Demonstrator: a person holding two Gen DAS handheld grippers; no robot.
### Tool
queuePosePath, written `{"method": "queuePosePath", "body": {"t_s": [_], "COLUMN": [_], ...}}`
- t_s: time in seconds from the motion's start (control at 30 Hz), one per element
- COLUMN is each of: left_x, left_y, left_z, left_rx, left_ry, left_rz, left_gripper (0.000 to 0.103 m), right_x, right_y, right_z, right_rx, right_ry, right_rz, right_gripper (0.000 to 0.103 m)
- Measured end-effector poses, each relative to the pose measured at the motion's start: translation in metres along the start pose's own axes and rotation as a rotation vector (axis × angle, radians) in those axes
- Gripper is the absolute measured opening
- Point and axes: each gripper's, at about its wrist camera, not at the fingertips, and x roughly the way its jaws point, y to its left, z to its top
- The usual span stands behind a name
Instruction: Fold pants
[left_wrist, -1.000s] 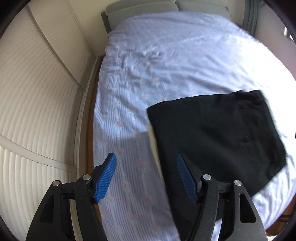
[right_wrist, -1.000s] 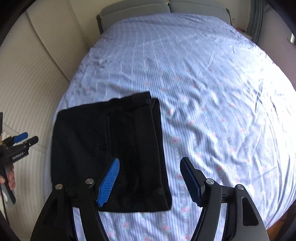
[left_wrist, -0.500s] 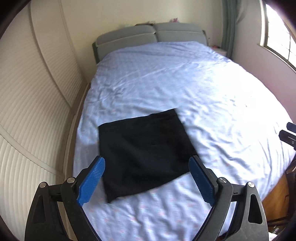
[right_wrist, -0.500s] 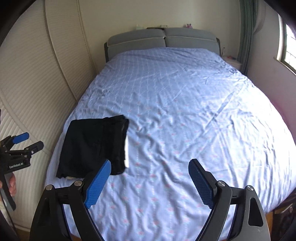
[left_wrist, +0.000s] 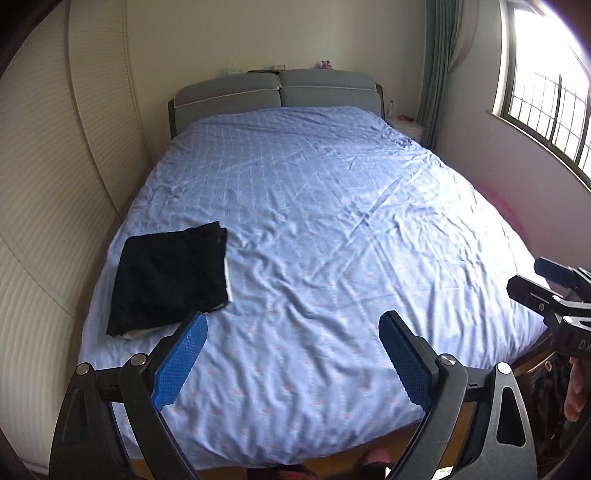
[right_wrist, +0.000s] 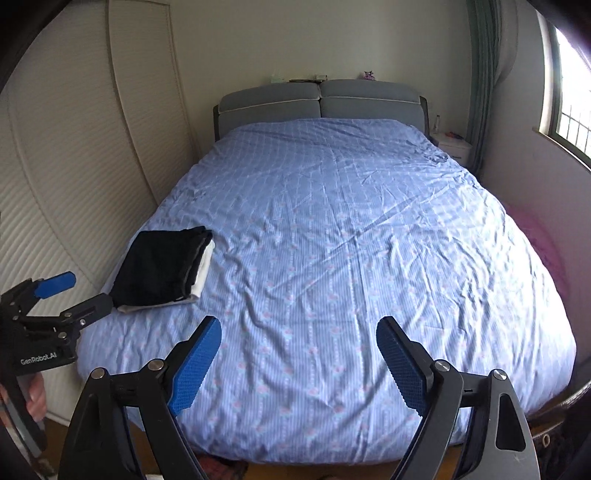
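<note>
Bed (left_wrist: 314, 229) in blue patterned sheet, grey headboard (right_wrist: 319, 99) at far end. Folded black pants (left_wrist: 170, 273) flat near left edge, toward foot corner; white layer beneath, possibly another garment. Left gripper (left_wrist: 291, 354) and right gripper (right_wrist: 297, 363) spread wide, nothing held. "GenRobot.AI" on left gripper body.

The near edge of the bed (left_wrist: 295, 435) is cut off by the frame bottom and the left tool (left_wrist: 291, 354) arms. Under the folded black pants (left_wrist: 170, 273) lies something white (only a sliver shows), too little to tell what. Small items on the headboard (right_wrist: 321, 98) ledge are too small to name. The right tool (left_wrist: 554, 291) is cut by the right frame edge. Outside the window (left_wrist: 546, 107) is blown out.
</note>
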Motion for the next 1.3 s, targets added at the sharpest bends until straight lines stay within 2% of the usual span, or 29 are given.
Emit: {"method": "queuePosePath", "body": {"t_s": [0.13,0.3,0.53,0.93,1.3], "left_x": [-0.023,-0.046,-0.068,-0.077,-0.079], "left_y": [-0.047,-0.089,-0.121,-0.141,-0.136], "left_z": [-0.009,-0.013,-0.013,-0.008,-0.003], "left_rx": [-0.027,-0.002,0.012,0.027,0.035], "left_ry": [-0.026,-0.061,-0.099,-0.119,-0.132], "left_rz": [0.010,-0.002,0.011,-0.019,0.004], "left_gripper": [0.097,0.101,0.101,0.101,0.103], "right_x": [-0.030,-0.064,-0.092,-0.109,-0.113], "right_y": [-0.038,-0.078,-0.109,-0.125,-0.122], "right_z": [-0.013,-0.025,-0.034,-0.041,-0.034], "right_rx": [-0.009,-0.019,0.007,0.023,0.009], "right_ry": [-0.005,-0.035,-0.076,-0.097,-0.124], "right_rz": [0.027,0.012,-0.022,-0.034,-0.077], "right_gripper": [0.086,0.086,0.086,0.086,0.089]}}
